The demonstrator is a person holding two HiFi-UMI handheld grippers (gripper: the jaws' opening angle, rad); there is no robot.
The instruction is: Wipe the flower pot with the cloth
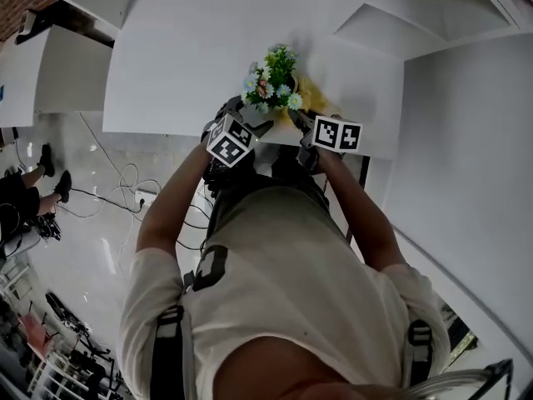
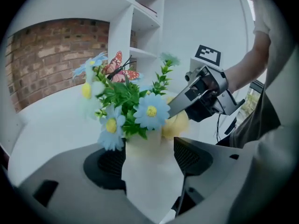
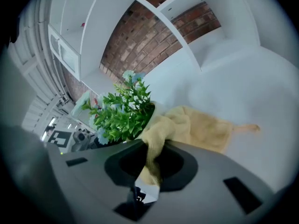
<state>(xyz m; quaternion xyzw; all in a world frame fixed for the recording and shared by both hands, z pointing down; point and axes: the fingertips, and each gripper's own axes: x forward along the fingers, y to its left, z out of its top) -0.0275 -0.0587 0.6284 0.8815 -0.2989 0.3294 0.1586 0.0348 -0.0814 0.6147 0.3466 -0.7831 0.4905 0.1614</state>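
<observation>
The left gripper [image 2: 148, 157] jaws stand wide, clamping the pot [image 2: 152, 181]. The right gripper [image 3: 150, 164] jaws, narrow, pinch the cloth [image 3: 196, 127], which touches the pot.

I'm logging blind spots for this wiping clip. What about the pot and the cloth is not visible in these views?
The flower pot, head view: mostly hidden under its flowers, the left gripper and the right gripper.
Pot's base, left gripper view: cut off by that gripper's body.
Pot's wall, right gripper view: hidden behind the cloth, the flowers and that gripper's body.
</observation>
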